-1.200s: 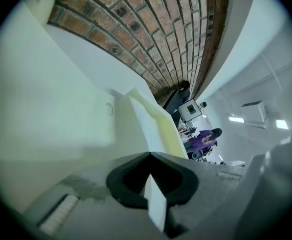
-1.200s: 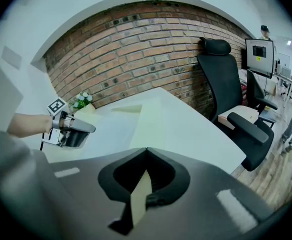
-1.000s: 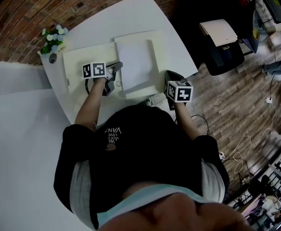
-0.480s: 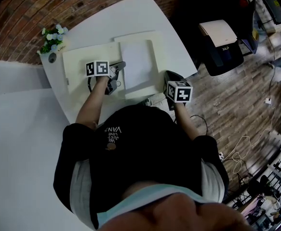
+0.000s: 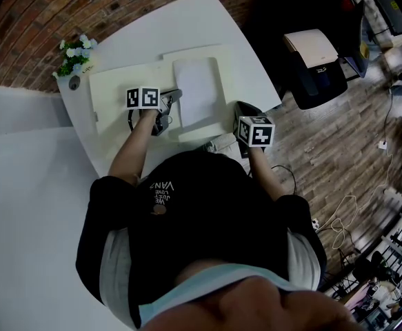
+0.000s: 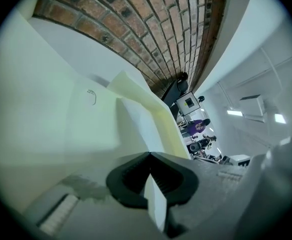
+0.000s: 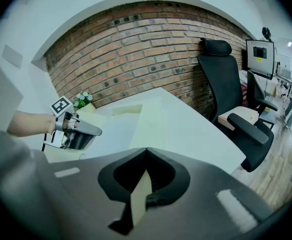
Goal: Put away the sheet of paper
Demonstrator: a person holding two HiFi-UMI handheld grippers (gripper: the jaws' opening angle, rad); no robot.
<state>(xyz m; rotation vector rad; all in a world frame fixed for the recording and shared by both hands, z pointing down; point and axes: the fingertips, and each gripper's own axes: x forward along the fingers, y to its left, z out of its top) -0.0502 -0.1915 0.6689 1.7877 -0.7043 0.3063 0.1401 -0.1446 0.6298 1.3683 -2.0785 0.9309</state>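
On the tabletop [image 5: 187,26], left gripper [image 5: 175,94] clamps the sheet of paper [image 5: 197,88] by its edge, likely steering it into the folder [image 5: 118,88]; right gripper [image 5: 243,107] closed, empty, parked.

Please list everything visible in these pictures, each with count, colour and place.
table: one, white, before the person
brick wall: one, red-brown, behind the table
folder: one, cream, open on the table
sheet of paper: one, white, over the folder's right half
small plant: one, green with white flowers, table's far left corner
office chair: one, black, right of the table
left gripper: one, grey, shut on the sheet of paper
right gripper: one, grey, shut on the folder's edge
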